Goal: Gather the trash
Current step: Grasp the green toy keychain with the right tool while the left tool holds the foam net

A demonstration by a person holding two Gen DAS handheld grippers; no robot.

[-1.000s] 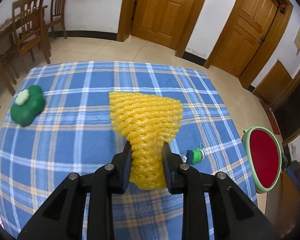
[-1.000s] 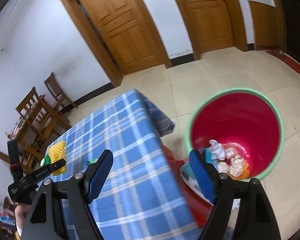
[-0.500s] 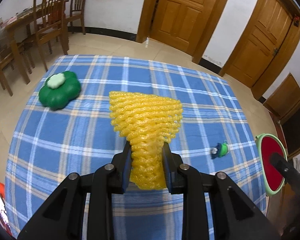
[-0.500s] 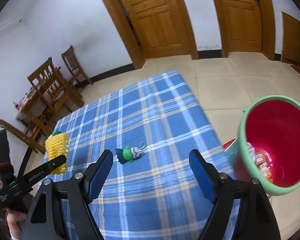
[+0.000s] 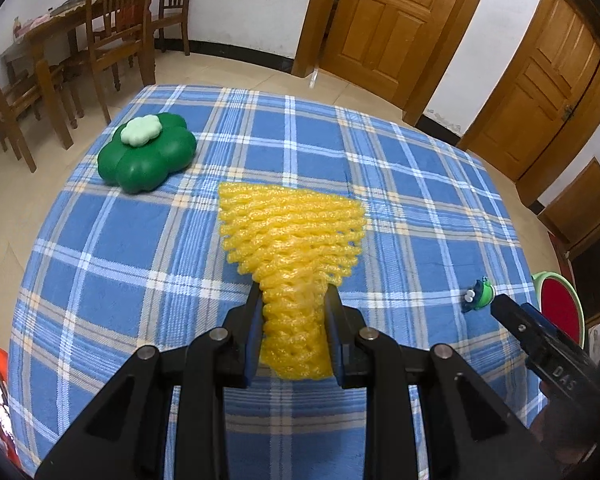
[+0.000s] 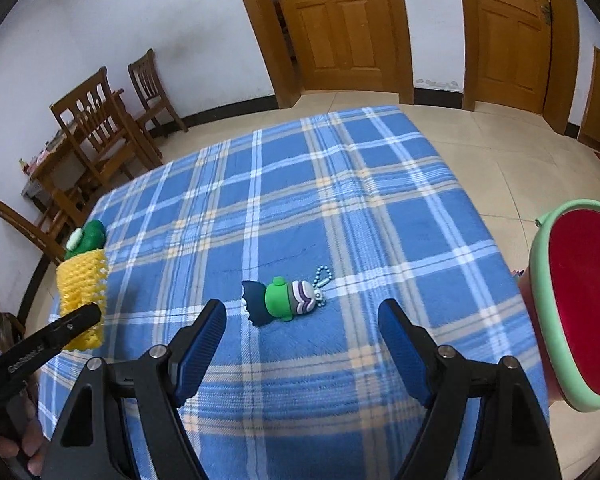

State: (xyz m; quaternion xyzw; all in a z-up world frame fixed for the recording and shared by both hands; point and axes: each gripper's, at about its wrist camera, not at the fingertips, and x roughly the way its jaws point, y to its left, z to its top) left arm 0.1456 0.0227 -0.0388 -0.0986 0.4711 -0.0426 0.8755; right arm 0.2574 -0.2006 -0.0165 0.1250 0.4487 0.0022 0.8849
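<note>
Left wrist view: the left gripper (image 5: 294, 316) is clenched on the yellow foam net (image 5: 292, 236), held above the blue plaid tablecloth (image 5: 140, 280); the net hides the cloth beneath it. The small green toy keychain (image 6: 286, 297) lies on the cloth just ahead of the right gripper (image 6: 302, 320), whose jaws stand released and empty. The red bin (image 6: 580, 312), beside the cloth's right edge, is cut off; its contents cannot be seen.

1. Yellow foam net (image 5: 290, 264): bumpy, soft, squished at the bottom btwn my left fingers (image 5: 253, 332), fans out wide up top, held above the blue check cloth.
2. Red bin w/ green rim (image 6: 540, 304): off the table's right side, beside it.
</note>
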